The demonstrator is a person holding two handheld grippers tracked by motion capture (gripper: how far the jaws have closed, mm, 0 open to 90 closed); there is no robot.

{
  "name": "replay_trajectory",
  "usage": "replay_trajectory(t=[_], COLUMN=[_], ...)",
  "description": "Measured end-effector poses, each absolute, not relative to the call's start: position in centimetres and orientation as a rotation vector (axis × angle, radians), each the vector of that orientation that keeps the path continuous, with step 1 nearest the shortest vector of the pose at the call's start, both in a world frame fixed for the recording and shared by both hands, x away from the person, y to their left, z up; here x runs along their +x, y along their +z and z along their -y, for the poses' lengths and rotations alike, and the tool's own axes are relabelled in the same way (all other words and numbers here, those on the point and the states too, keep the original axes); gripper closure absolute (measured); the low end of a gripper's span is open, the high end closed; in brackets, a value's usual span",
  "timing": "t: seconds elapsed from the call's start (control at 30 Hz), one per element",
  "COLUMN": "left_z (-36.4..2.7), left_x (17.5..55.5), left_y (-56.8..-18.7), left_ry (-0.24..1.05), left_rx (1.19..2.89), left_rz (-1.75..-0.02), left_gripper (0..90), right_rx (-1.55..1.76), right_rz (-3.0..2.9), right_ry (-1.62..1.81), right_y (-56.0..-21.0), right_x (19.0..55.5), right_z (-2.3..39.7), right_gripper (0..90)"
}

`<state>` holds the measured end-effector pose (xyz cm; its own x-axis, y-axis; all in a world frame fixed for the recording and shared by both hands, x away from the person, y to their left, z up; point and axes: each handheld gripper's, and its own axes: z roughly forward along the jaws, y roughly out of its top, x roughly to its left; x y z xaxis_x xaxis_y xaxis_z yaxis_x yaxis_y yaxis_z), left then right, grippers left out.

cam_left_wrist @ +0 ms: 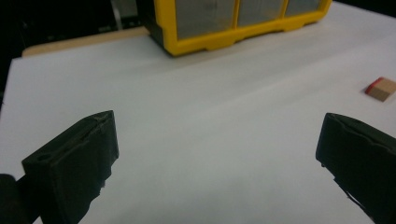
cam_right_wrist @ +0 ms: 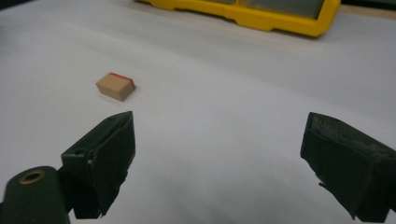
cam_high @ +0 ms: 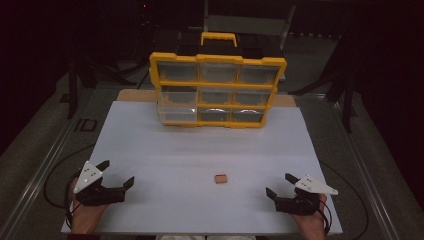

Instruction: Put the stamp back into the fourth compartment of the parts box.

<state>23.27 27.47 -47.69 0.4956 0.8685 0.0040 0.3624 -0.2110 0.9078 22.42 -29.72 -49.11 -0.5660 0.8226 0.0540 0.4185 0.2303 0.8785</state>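
Observation:
A small wooden block [cam_high: 220, 178] with one red face lies on the white board [cam_high: 200, 150], between my two grippers and slightly nearer the right one. My left gripper [cam_high: 117, 173] rests at the board's near left, open, nothing between its jaws; from its own view the block [cam_left_wrist: 381, 88] lies far off to the right. At the near right, my right gripper [cam_high: 280, 185] is open and empty too; its view has the block [cam_right_wrist: 116, 86] ahead and to the left of its jaws. A yellow drawer organiser [cam_high: 217, 90] with clear drawers stands at the far edge.
The organiser has a yellow carry handle [cam_high: 218, 38] on top and its base [cam_left_wrist: 233, 39] [cam_right_wrist: 261, 16] borders the far side of the board. Dark metal frame legs stand beyond the table on both sides. Cables loop from each gripper over the grey table.

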Motion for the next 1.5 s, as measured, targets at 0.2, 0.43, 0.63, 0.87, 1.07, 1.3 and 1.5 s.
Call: replay_trajectory(t=[0.2, 0.43, 0.63, 0.87, 1.07, 1.3, 1.5], left_z=[-27.6, -27.6, -27.4, -27.1, -26.9, -26.8, -26.5], left_x=[23.0, 22.9, 23.0, 23.0, 23.0, 23.0, 23.0], left_y=[-47.5, -47.7, -47.9, -48.1, -48.3, -48.4, -48.3], left_ry=[0.688, 0.707, 0.701, 0.692, 0.694, 0.696, 0.696], left_rx=[1.759, 1.764, 1.779, 1.784, 1.784, 1.787, 1.794], left_rz=[-1.004, -1.001, -0.988, -0.991, -0.991, -0.993, -0.991], left_gripper=[0.1, 0.2, 0.2, 0.2, 0.2, 0.2, 0.2], right_rx=[1.082, 1.079, 1.1, 1.129, 1.122, 1.114, 1.123], right_rz=[-2.079, -2.089, -2.125, -2.168, -2.194, -2.237, -2.27], right_ry=[1.284, 1.303, 1.302, 1.269, 1.251, 1.229, 1.201], right_y=[-49.3, -49.3, -49.5, -49.6, -49.4, -49.1, -48.9], right_x=[22.5, 22.7, 23.0, 23.3, 23.8, 24.3, 24.8], right_z=[29.8, 29.9, 29.9, 29.4, 28.8, 28.0, 27.3], right_gripper=[9.4, 9.4, 9.5, 9.4, 9.4, 9.3, 9.3])
